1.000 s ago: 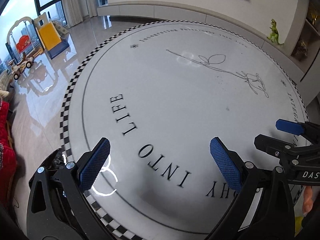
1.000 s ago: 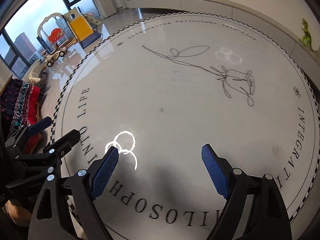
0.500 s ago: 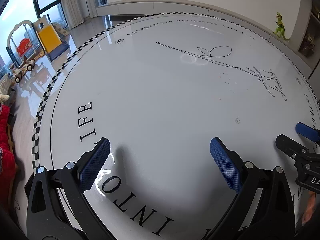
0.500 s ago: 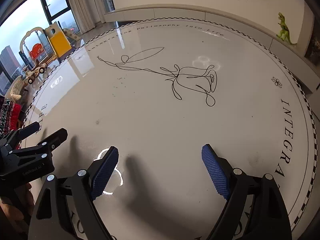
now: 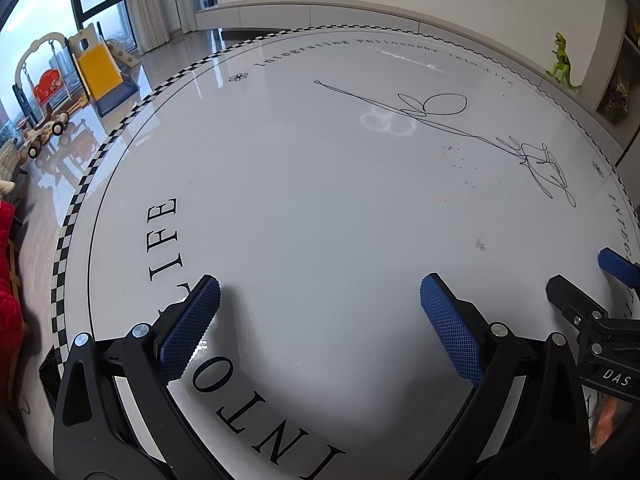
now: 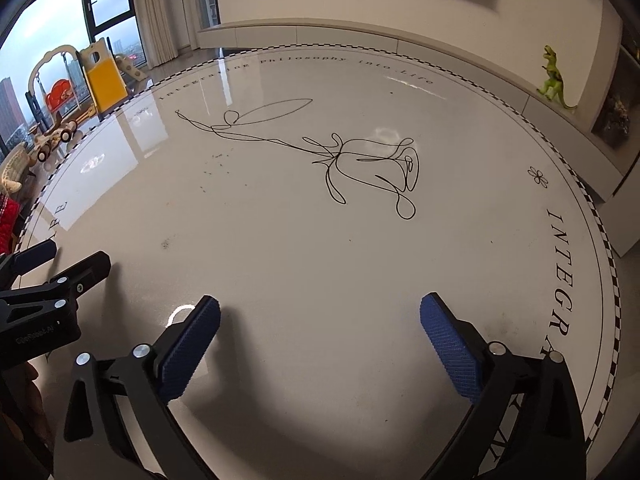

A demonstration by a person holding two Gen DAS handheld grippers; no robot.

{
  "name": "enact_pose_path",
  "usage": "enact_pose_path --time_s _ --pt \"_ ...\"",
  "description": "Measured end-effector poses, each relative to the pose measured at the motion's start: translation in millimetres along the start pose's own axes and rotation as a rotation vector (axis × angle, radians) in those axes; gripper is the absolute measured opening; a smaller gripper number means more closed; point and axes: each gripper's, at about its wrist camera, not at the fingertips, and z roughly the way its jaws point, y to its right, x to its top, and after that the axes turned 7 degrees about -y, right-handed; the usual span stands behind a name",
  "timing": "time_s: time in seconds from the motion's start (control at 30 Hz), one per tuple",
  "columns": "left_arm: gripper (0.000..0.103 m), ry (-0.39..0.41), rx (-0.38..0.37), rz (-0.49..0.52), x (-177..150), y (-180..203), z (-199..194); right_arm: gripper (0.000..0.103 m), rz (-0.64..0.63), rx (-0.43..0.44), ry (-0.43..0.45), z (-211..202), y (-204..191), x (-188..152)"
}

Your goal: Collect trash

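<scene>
A round white table with black lettering and a line-drawn rose fills both views; in the right wrist view its surface shows the rose. Small dark crumbs lie scattered near the rose stem, also seen in the right wrist view. A dark smudge sits nearer. My left gripper is open and empty above the table's near part. My right gripper is open and empty. Each gripper shows at the other's side: the right one, the left one.
A green toy dinosaur stands on a low white ledge beyond the table's far right. A child's slide and swing and a toy car stand on the glossy floor at left. A red cloth is at the left edge.
Both grippers have moved forward and tilted up over the table, so more of the far side and wall shows. Both have stayed open and empty.
</scene>
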Motion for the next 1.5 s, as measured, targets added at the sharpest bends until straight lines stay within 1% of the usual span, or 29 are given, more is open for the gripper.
enact_pose_path --time_s 1.5 --pt "0.097 0.000 0.001 0.000 -0.4 0.2 -0.4 0.100 -0.001 -0.001 -0.001 0.8 -3.3 2.2"
